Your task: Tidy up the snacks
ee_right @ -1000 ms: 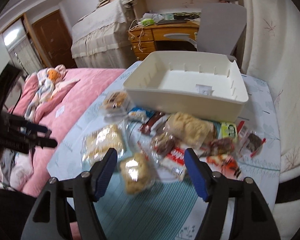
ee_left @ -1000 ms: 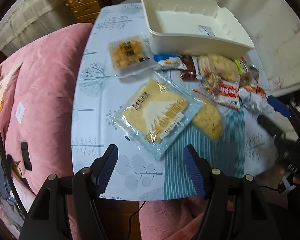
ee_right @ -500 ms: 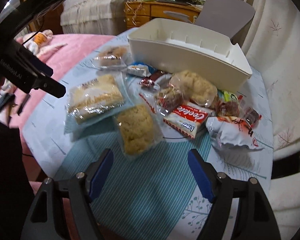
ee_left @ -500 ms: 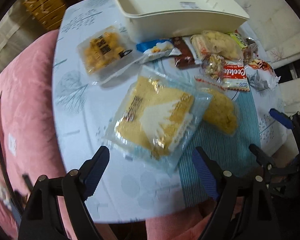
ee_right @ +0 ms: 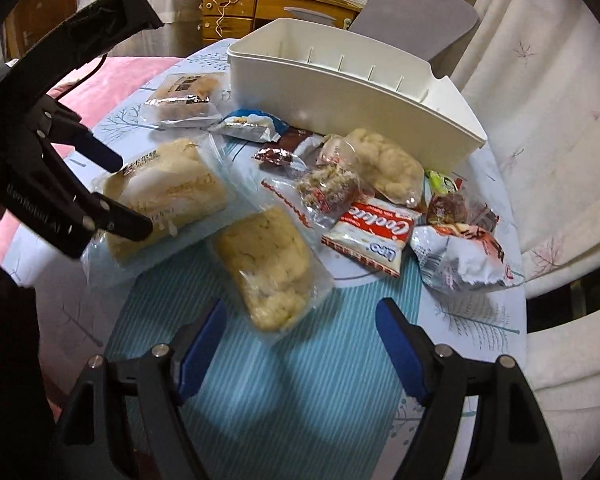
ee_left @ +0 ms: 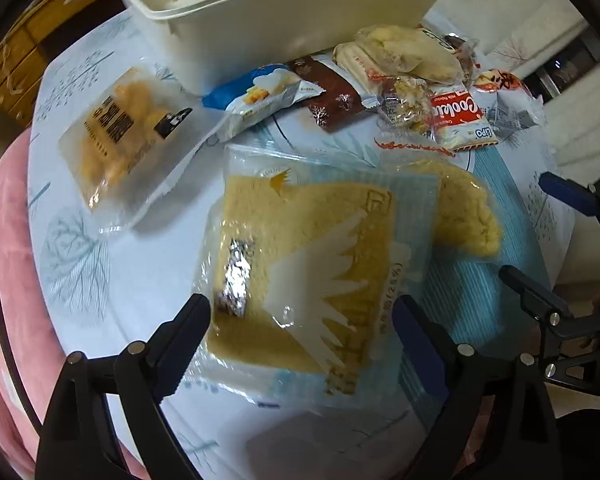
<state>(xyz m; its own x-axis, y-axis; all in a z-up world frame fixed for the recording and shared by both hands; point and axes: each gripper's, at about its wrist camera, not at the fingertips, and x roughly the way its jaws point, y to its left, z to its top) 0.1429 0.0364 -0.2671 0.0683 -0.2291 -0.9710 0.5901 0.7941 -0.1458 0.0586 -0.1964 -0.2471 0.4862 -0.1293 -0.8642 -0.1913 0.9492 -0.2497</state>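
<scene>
Reaching for the large bread packet [ee_left: 300,280] is the step in hand, judging by how the left gripper [ee_left: 302,316] straddles the packet's near end with its fingers wide apart, one on each side and neither yet pressing the wrapper. Taking the cream bin [ee_left: 284,12] as the landmark, this packet lies well in front of it, on the near part of the round table [ee_left: 140,256], with one far corner overlapping a smaller yellow cake packet [ee_right: 266,264] that sits on the side toward the right gripper [ee_right: 300,340]. To do this well, the fingers should probably come down low enough to catch the bread itself and not just the loose clear film (film alone is likely to slip or stretch), and close gently, since the contents look soft and would squash. A lift straight up before swinging toward the bin should keep the overlapped cake packet from being dragged along. The bin looks empty, so the big flat packet could go in first, flat against the floor. The right gripper hangs open over the striped cloth, in front of the cake packet and holding nothing; the smaller snacks, among them a red cookie packet [ee_right: 370,234], crowd just in front of the bin's wall.
</scene>
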